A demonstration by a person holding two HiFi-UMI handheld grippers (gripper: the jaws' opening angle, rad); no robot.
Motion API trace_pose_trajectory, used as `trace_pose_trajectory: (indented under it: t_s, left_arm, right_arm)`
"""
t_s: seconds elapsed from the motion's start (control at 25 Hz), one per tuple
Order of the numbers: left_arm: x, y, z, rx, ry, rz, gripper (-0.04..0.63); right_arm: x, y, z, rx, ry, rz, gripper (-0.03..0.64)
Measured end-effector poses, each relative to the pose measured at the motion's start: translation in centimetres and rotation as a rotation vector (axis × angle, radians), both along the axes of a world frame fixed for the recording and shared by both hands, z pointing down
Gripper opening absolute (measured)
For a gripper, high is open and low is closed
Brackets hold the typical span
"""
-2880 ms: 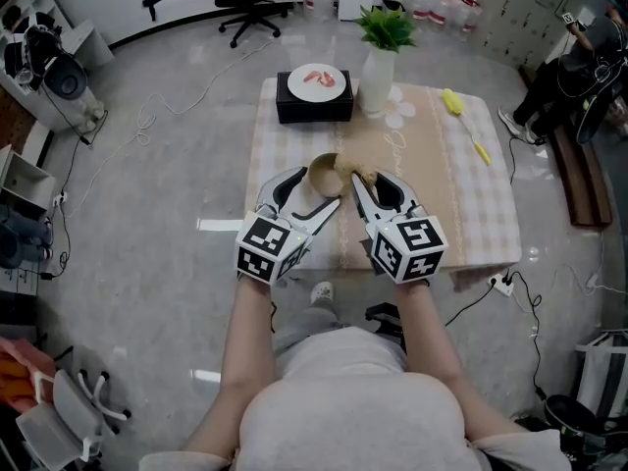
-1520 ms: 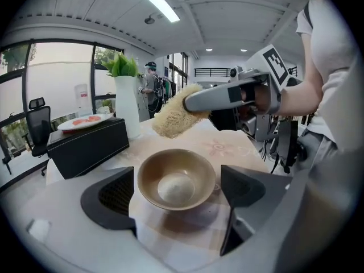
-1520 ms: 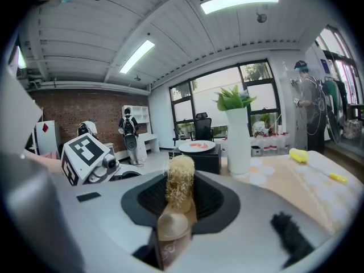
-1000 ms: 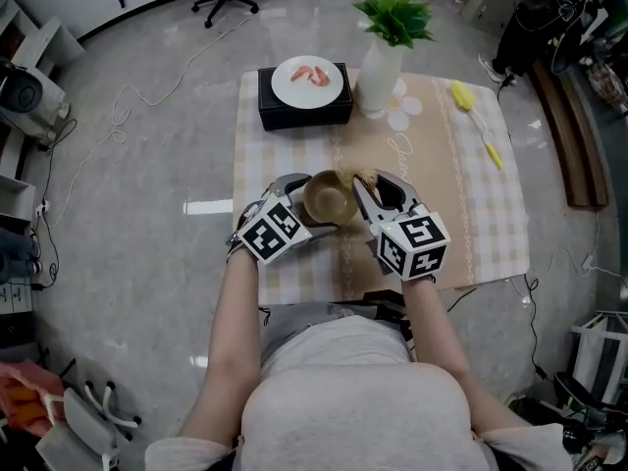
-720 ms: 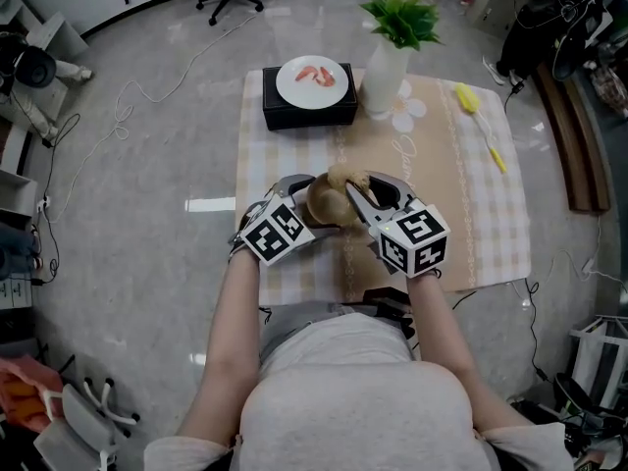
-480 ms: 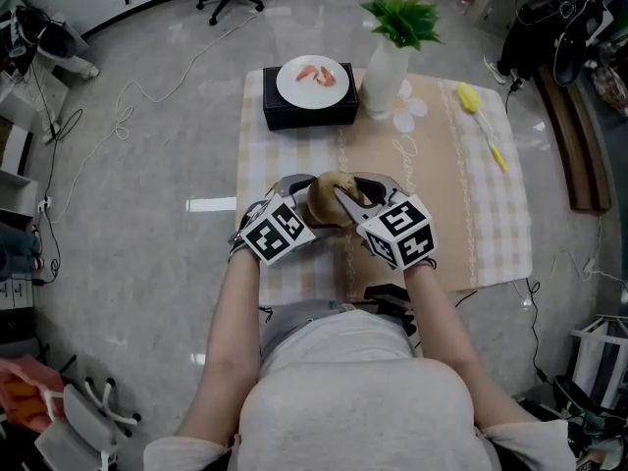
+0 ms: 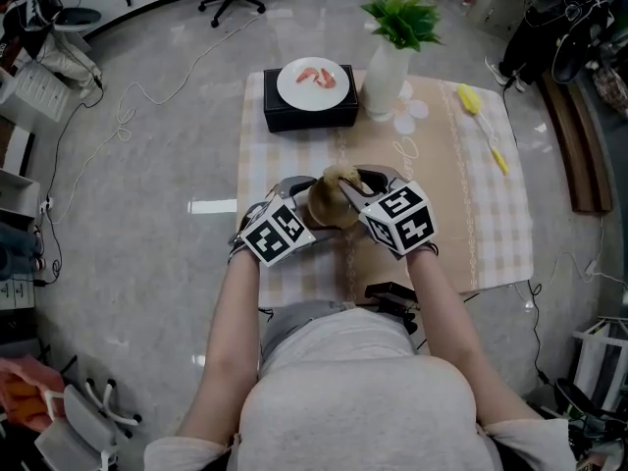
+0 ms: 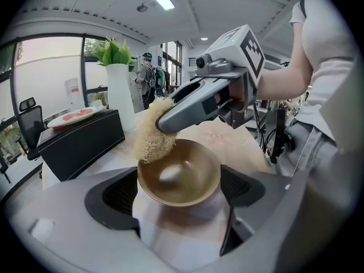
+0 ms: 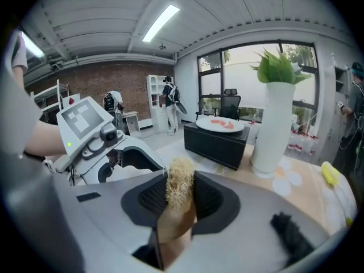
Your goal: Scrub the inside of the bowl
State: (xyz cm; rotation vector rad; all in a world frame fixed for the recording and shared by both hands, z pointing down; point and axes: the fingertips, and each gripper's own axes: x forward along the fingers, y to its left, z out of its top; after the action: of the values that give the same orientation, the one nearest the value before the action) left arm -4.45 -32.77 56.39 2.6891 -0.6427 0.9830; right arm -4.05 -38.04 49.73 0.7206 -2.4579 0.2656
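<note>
My left gripper point(image 8: 178, 193) is shut on a small brown bowl point(image 8: 178, 178), its pads against the bowl's two sides, and holds the bowl above the near part of the table. The bowl point(image 7: 329, 204) sits between both grippers in the head view. My right gripper point(image 9: 181, 195) is shut on a tan fibrous scrubber point(image 9: 180, 187). In the left gripper view the scrubber point(image 8: 151, 136) rests on the bowl's far left rim, held by the right gripper point(image 8: 170, 118). The bowl's inside looks empty and glossy.
A black box point(image 7: 309, 107) bearing a white plate point(image 7: 313, 81) stands at the table's far side. A white vase with a green plant point(image 7: 382, 77) is beside it. A yellow brush point(image 7: 477, 119) lies at the right on the checked cloth point(image 7: 491, 224).
My right gripper has rolled and come down leftward, bringing the scrubber over the bowl's rim. The left gripper and the bowl have stayed in place.
</note>
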Motion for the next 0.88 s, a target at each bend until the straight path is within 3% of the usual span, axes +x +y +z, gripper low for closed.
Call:
trace_pose_trajectory:
  t_s: [0.52,0.88]
  left_arm:
    - [0.0,-0.2,-0.2,0.005,0.002,0.009,0.466]
    - [0.0,-0.2,-0.2,-0.004,-0.009,0.015,0.466]
  right_arm:
    - [3.8,0.2,-0.2,-0.110,0.093,0.021,0.098]
    - [4.4,3.0,0.2,-0.226,0.141,-0.065,0.098]
